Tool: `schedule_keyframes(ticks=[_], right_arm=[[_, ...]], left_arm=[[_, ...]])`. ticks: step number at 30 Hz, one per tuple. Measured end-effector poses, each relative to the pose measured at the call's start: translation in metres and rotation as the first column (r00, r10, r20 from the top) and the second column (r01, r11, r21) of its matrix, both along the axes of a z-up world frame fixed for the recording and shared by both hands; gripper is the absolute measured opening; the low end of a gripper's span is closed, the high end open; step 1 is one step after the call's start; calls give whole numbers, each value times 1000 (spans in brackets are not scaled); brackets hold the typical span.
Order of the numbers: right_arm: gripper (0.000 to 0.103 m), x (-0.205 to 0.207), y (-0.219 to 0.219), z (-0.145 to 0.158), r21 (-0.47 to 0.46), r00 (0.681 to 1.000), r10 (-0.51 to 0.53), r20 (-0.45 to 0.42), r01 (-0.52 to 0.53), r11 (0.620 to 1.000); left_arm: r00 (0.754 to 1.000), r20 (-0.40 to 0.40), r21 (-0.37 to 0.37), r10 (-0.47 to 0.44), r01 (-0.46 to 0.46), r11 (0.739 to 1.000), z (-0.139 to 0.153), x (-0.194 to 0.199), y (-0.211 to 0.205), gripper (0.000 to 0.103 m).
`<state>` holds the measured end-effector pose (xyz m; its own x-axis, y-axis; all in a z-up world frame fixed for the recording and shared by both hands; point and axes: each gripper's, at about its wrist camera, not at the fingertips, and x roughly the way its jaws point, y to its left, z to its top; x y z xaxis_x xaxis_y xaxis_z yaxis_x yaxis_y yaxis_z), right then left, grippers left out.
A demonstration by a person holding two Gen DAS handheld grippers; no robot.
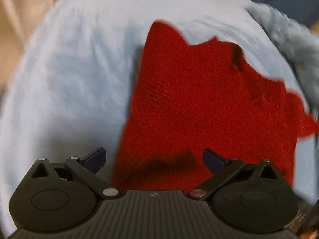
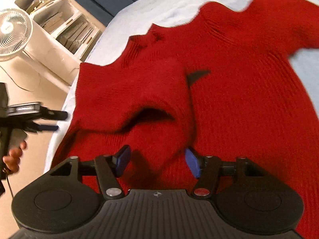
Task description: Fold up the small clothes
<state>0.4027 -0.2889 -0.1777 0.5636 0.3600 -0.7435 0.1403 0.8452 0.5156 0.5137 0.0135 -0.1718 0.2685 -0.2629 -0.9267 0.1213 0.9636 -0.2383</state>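
Left wrist view: the left tongs (image 1: 153,159) stand wide and empty above the near edge of the red sweater (image 1: 199,103), which lies on the pale blue bed sheet (image 1: 69,79). Judging by this, a fold is mid-way; the next move calls for gripping a hem.

Right wrist view: the right tongs (image 2: 157,163) stand narrower, nothing pinched, just near the folded-over sleeve (image 2: 129,95) of the sweater.

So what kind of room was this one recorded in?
Probably a bedroom at home: the red sweater lies on a pale blue bedsheet, with a white fan and a shelf unit of stacked items alongside.
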Motion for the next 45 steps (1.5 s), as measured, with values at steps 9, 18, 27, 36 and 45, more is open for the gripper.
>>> schedule_keyframes(ticks=[9,18,27,36,45], right_arm=[[9,12,73,111,-896,731,589,343,66,440],[23,-17,75,-35,-928,801,599,4,-219,300],[61,1,-34,16,-328,986,-32,167,86,941],[17,22,-45,7,-301,969,-5,245,81,950],[40,46,-52,-18,-360,985,26,173,39,932]], left_arm=[[966,53,-174,252,-240,955,-6,34,50,25],[944,62,-140,325,-314,939,-6,31,103,23],[956,208,-98,206,-189,977,19,56,40,103],[927,274,-163,257,-219,962,10,65,42,17],[921,279,-14,271,-278,960,-10,62,35,97]])
